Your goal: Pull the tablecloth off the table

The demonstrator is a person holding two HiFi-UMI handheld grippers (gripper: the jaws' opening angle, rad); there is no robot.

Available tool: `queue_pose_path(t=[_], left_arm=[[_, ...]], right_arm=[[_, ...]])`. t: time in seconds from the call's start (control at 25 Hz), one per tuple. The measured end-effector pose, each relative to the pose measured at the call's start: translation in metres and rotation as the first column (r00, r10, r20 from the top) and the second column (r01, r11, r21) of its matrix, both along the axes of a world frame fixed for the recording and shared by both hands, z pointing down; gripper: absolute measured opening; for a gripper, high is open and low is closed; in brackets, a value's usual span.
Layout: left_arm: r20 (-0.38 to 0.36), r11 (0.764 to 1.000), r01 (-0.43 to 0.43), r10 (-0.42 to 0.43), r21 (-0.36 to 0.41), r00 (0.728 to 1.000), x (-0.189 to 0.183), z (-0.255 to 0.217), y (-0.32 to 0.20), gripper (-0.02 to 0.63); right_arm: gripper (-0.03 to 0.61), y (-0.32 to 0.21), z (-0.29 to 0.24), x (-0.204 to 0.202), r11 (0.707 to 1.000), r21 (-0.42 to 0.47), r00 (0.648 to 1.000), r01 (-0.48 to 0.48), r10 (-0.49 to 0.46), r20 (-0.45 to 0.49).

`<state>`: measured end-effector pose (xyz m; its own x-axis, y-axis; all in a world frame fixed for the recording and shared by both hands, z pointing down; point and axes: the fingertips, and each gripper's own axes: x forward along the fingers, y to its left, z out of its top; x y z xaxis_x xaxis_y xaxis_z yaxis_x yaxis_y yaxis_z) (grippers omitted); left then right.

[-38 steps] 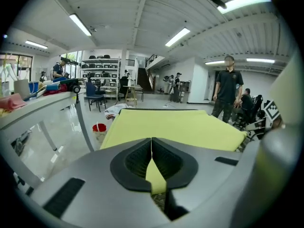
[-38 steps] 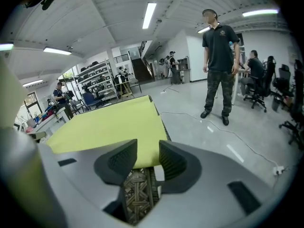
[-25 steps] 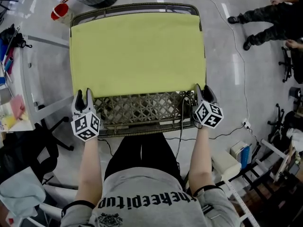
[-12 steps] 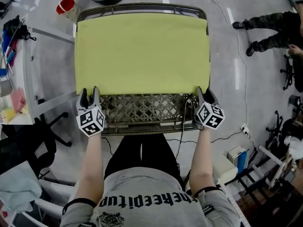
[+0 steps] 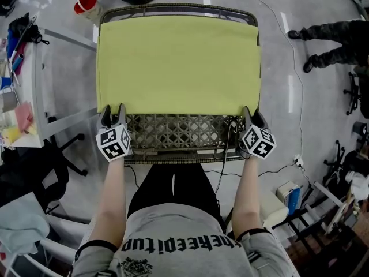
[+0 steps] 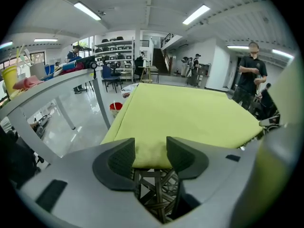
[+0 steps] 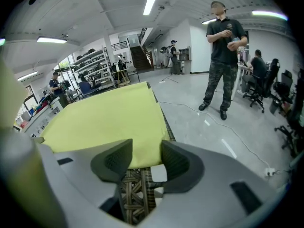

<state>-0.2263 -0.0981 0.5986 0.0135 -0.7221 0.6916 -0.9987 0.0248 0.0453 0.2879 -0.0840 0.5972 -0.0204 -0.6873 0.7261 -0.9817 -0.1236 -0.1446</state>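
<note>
A yellow-green tablecloth (image 5: 179,62) covers most of a woven wicker table (image 5: 179,133), whose near strip is bare. My left gripper (image 5: 113,109) sits at the cloth's near left corner. Its jaws are opening, and the cloth's edge (image 6: 149,156) lies loose between the pads (image 6: 122,158). My right gripper (image 5: 252,115) sits at the near right corner. Its jaws stand apart, with the cloth's corner (image 7: 142,151) between the pads (image 7: 173,160), which do not press on it. The left gripper (image 6: 150,153) and the right gripper (image 7: 146,158) both look along the cloth.
A white desk (image 5: 34,79) with clutter stands to the left, with a red bucket (image 5: 86,3) beyond it. A person's legs (image 5: 334,36) are at the right, near office chairs. A cable (image 5: 277,39) runs over the floor. A standing person (image 7: 223,46) is close on the right.
My left gripper has moved forward to the cloth's near left corner and its jaws have spread. The right gripper has stayed at the near right corner.
</note>
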Motion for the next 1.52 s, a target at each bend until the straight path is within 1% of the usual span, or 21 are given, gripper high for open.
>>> queue_pose_path(t=[0.12, 0.16, 0.28, 0.32, 0.36, 0.4, 0.48, 0.56, 0.72, 0.88, 1.04, 1.24, 1.4, 1.52], left_arm=[[-0.001, 1.0, -0.001, 0.001, -0.005, 1.0, 0.001, 0.0, 0.0, 0.207], [-0.001, 1.0, -0.007, 0.007, -0.006, 1.0, 0.002, 0.0, 0.0, 0.2], [-0.003, 1.0, -0.025, 0.025, -0.015, 1.0, 0.009, 0.001, -0.002, 0.11], [-0.007, 1.0, -0.023, 0.023, -0.019, 1.0, 0.012, 0.001, -0.003, 0.081], [-0.016, 1.0, -0.016, 0.016, -0.023, 1.0, 0.014, 0.001, -0.003, 0.052], [-0.028, 1.0, -0.004, 0.003, -0.026, 1.0, 0.015, 0.0, -0.004, 0.043], [-0.052, 0.999, 0.016, -0.017, -0.028, 0.999, 0.016, -0.001, -0.004, 0.037], [-0.056, 1.0, 0.016, -0.017, -0.022, 0.998, 0.016, -0.004, -0.004, 0.035], [-0.06, 1.0, 0.005, -0.004, 0.016, 0.998, 0.017, -0.016, -0.005, 0.034], [-0.064, 0.997, -0.022, 0.027, 0.072, 0.998, 0.021, -0.032, -0.009, 0.034], [-0.055, 0.988, -0.078, 0.086, 0.13, 0.995, 0.027, -0.05, -0.016, 0.034], [-0.053, 0.972, -0.138, 0.151, 0.19, 0.987, 0.041, -0.071, -0.028, 0.034], [-0.052, 0.957, -0.182, 0.199, 0.226, 0.979, 0.055, -0.085, -0.037, 0.034], [-0.053, 0.948, -0.207, 0.226, 0.243, 0.973, 0.064, -0.091, -0.04, 0.034]], right_arm=[[0.171, 0.0, 0.001, 0.002, 1.0, -0.012, 1.0, -0.004, 0.003, -0.01], [0.151, -0.001, 0.001, 0.001, 1.0, -0.018, 1.0, -0.001, 0.001, -0.012], [0.062, -0.005, 0.002, -0.007, 0.999, -0.037, 1.0, 0.021, -0.022, -0.016], [0.043, -0.006, 0.002, -0.009, 0.999, -0.042, 0.999, 0.025, -0.026, -0.019], [0.038, -0.006, 0.002, -0.01, 0.999, -0.042, 0.999, 0.023, -0.024, -0.021], [0.035, -0.006, 0.001, -0.009, 0.999, -0.037, 1.0, 0.017, -0.017, -0.02], [0.032, -0.006, -0.004, -0.008, 1.0, -0.018, 1.0, 0.001, -0.001, -0.014], [0.031, -0.007, -0.012, -0.009, 1.0, 0.004, 1.0, 0.001, -0.001, -0.018], [0.031, -0.011, -0.03, -0.014, 0.998, 0.055, 1.0, 0.019, -0.017, -0.023], [0.031, -0.021, -0.054, -0.023, 0.99, 0.131, 0.999, 0.046, -0.045, -0.015], [0.031, -0.035, -0.082, -0.038, 0.974, 0.211, 0.996, 0.087, -0.088, -0.006], [0.031, -0.053, -0.112, -0.066, 0.944, 0.289, 0.986, 0.16, -0.165, -0.005], [0.031, -0.067, -0.131, -0.096, 0.914, 0.332, 0.969, 0.234, -0.246, -0.006], [0.031, -0.075, -0.142, -0.122, 0.886, 0.358, 0.949, 0.296, -0.315, -0.005]])
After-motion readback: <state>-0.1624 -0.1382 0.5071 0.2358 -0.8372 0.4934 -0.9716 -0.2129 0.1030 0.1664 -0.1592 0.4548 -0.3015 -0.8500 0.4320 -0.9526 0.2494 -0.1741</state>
